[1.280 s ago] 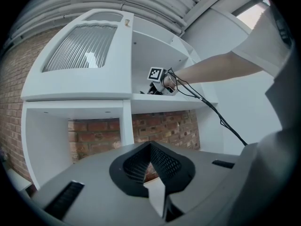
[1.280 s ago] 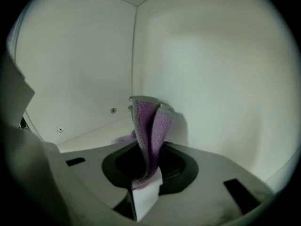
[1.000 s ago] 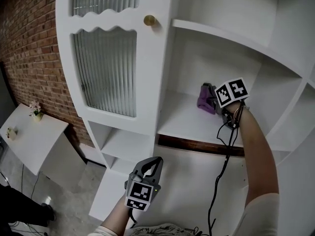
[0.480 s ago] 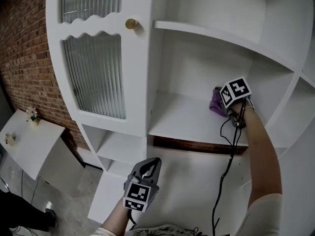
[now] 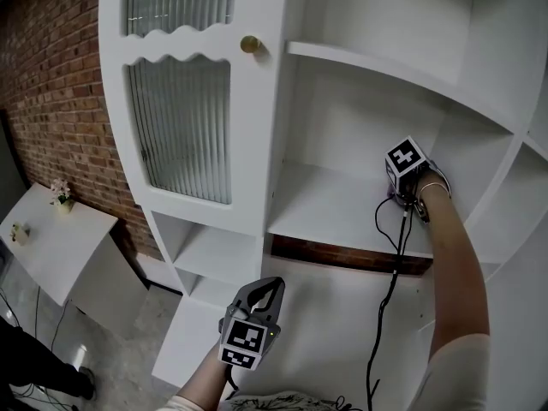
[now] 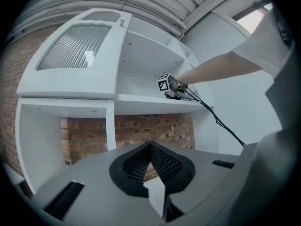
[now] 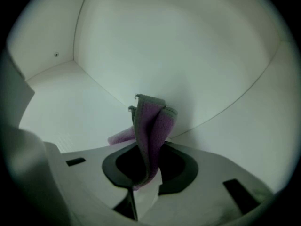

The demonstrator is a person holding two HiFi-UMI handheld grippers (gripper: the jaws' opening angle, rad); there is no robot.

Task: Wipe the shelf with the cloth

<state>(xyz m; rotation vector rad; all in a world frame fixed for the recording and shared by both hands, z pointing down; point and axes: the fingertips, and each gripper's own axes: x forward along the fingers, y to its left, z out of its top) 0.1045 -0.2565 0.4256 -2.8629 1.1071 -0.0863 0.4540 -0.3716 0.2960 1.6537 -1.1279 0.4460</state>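
Purple cloth (image 7: 151, 121) pinched at the back of the shelf (image 5: 325, 212).
The right gripper (image 5: 401, 187) clamps it (folded, upright) at 3 o'clock; the left gripper (image 5: 264, 288), jaws pressed together on nothing, hangs at 6; brick wall (image 5: 51, 75) at 9.

A tall white-painted wooden cabinet (image 5: 257, 169) stands against a red brick wall (image 5: 60, 75). Its door holds a ribbed glass pane (image 5: 180, 127) under a wavy-cut frame, with a round brass knob (image 5: 249, 44) near the edge. Lower down, brick shows through the cabinet's open back. To the left, a small white table (image 5: 68, 247) carries a little pot of pale flowers (image 5: 60, 193) and stands on a grey speckled floor (image 5: 120, 358).
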